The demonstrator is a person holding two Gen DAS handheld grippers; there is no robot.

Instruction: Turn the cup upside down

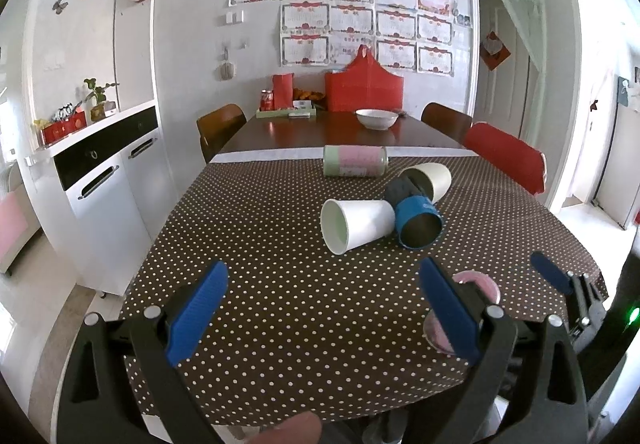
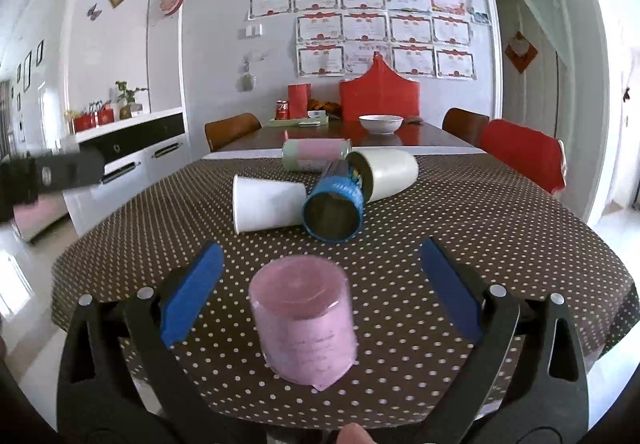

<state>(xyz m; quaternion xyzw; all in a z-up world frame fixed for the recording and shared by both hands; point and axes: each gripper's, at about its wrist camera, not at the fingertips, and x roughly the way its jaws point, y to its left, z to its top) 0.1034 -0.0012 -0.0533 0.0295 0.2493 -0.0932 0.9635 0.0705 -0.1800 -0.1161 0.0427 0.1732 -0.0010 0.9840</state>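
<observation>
Your right gripper (image 2: 320, 290) has its blue-padded fingers (image 2: 192, 296) spread wide, and the pink cylindrical cup (image 2: 304, 328) stands between them, touching neither pad. This cup rests on the brown white-dotted tablecloth (image 2: 500, 244) with its closed flat end facing up, near the table's front edge. Your left gripper (image 1: 324, 308) is likewise fully open and holds nothing; its blue pads (image 1: 198, 312) hang over bare cloth. Seen from your left wrist, the pink cup (image 1: 476, 282) shows only partly behind the right-hand pad, and one blue pad of your right gripper (image 1: 552, 272) appears just beyond it.

Farther out, near the middle of the cloth, three cups lie on their sides in a cluster. A white paper cup (image 2: 268, 207) points its mouth leftward, its base against a blue cylindrical tin-like cup (image 2: 334, 209) whose open mouth faces you. Behind the blue one lies a cream-white cup (image 2: 390, 171) with a dark interior. A pale green and pink cylindrical container (image 2: 314, 155) lies crosswise beyond them, close to the far edge of the cloth.

On the bare dark wooden table (image 2: 420, 137) past the cloth stands a white bowl (image 2: 380, 123), well apart from the cups.
</observation>
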